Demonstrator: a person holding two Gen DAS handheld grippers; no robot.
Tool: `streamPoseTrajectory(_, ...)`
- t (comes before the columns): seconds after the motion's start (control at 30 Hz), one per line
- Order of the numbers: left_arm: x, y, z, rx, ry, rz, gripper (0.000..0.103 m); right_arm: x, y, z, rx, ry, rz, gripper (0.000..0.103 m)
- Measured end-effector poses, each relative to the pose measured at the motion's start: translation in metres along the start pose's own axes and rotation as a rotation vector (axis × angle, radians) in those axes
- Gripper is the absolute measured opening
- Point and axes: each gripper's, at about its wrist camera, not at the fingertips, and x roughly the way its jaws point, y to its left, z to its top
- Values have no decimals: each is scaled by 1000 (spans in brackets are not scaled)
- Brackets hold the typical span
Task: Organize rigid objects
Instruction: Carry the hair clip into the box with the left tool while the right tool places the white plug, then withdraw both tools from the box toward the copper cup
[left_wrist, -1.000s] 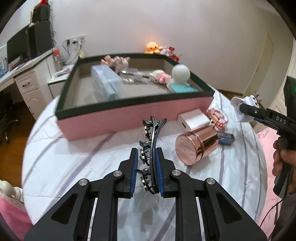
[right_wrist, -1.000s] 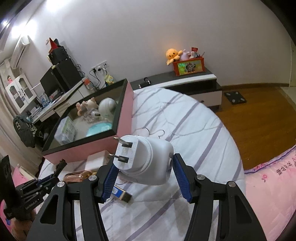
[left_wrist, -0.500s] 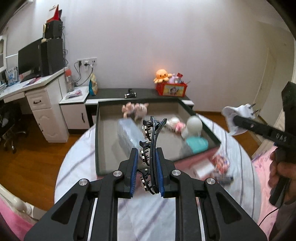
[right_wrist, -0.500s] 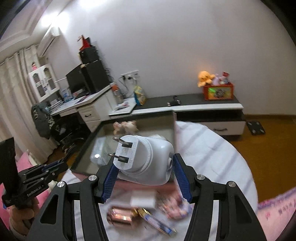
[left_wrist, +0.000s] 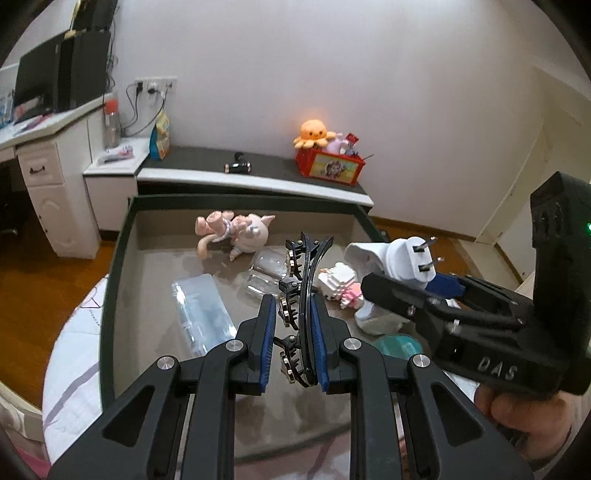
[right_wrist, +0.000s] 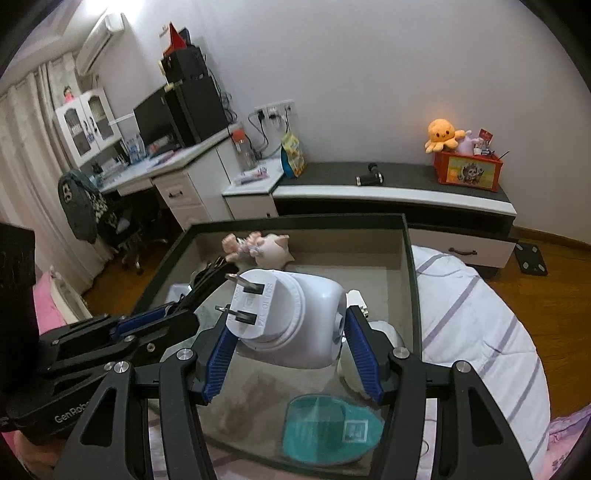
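Note:
My left gripper (left_wrist: 292, 332) is shut on a black hair claw clip (left_wrist: 304, 273) and holds it above the open dark-rimmed box (left_wrist: 110, 280). My right gripper (right_wrist: 288, 350) is shut on a white plug adapter (right_wrist: 291, 317), also over the box (right_wrist: 410, 266). The right gripper also shows in the left wrist view (left_wrist: 417, 291) with the adapter (left_wrist: 402, 258). The left gripper shows at the left of the right wrist view (right_wrist: 162, 317). The two grippers are close side by side.
Inside the box lie a pink pig figure (left_wrist: 240, 230), a clear blue packet (left_wrist: 201, 314), a clear case (left_wrist: 267, 267), a white-pink block toy (left_wrist: 341, 284) and a teal round case (right_wrist: 330, 428). The box stands on a striped white bedcover (right_wrist: 476, 332). A low cabinet (right_wrist: 391, 192) stands behind.
Both grippers have moved forward from in front of the box to above its inside, each still holding its object. The right gripper has come close beside the left one.

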Motion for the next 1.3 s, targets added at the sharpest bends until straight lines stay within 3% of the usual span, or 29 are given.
streamPoseTrajectory(0.07, 4, 0, -1, 5, 6, 16, 20, 5, -1, -1, 0, 13, -7, 60)
streamPoseTrajectory(0.1, 4, 0, -2, 10, 5, 24, 27, 6, -2, -2, 2, 15, -12, 61)
streamPoseTrajectory(0.13, 2, -1, -3, 17, -1, 48, 44, 5, -3, -2, -1, 11, -8, 63)
streamPoseTrajectory(0.17, -1, 0, -4, 18, -13, 72, 51, 4, -3, -2, -3, 5, -11, 66)
streamPoseTrajectory(0.23, -10, 3, -5, 14, -43, 108, 79, -1, -4, -1, 0, -8, -41, 80)
streamPoseTrajectory(0.3, -20, 6, -7, 1, -70, 132, 99, -6, -7, -2, 14, -13, -39, 85)
streamPoseTrajectory(0.33, -27, 7, -8, 0, -89, 149, 102, -9, -7, -3, 19, -15, -38, 85)
streamPoseTrajectory(0.4, -36, 6, -10, 10, -103, 169, 103, -15, -6, -6, 23, -24, -59, 89)
streamPoseTrajectory(0.47, -44, 5, -13, 17, -109, 199, 103, -23, -5, -9, 32, -34, -52, 103)
streamPoseTrajectory(0.7, -84, 1, -27, 2, -151, 260, 103, -58, 7, -18, 47, -87, -46, 103)
streamPoseTrajectory(1.3, -170, -23, -87, -4, -186, 287, 103, -155, 18, -83, 73, -167, -67, 103)
